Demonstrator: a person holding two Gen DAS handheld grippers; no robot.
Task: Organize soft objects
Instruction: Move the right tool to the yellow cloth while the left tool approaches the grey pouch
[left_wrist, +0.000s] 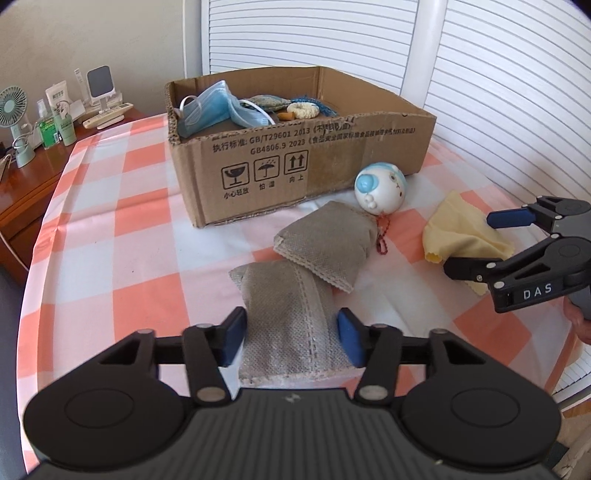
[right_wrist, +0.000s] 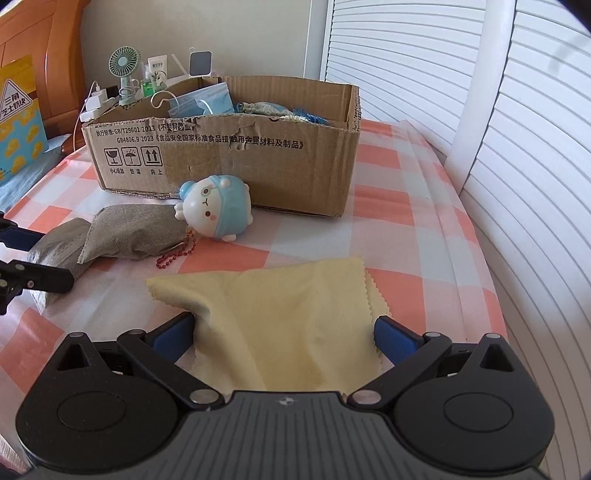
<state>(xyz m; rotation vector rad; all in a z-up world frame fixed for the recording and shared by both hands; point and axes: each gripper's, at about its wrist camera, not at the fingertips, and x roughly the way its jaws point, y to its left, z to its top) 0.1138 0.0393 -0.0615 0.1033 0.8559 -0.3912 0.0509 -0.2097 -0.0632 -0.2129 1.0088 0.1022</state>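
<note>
Two grey fabric pouches lie on the checked tablecloth, the far one (left_wrist: 325, 247) overlapping the near one (left_wrist: 288, 325). My left gripper (left_wrist: 291, 339) is open around the near pouch, a blue pad at each side, and the pouch lies flat and unpinched. A yellow cloth (right_wrist: 288, 314) lies rumpled to the right. My right gripper (right_wrist: 284, 339) stands wide open over its near part, also in the left wrist view as the right gripper (left_wrist: 469, 243). A white and blue toy (right_wrist: 218, 208) with a red bead chain rests against the cardboard box (left_wrist: 295, 155), which holds blue face masks (left_wrist: 210, 107) and small soft items.
A wooden nightstand (left_wrist: 33, 177) at the left carries a small fan (left_wrist: 13, 107), bottles and a remote. White louvred shutters (right_wrist: 517, 184) run close along the right side. The table's edge (left_wrist: 29, 280) curves down at the left.
</note>
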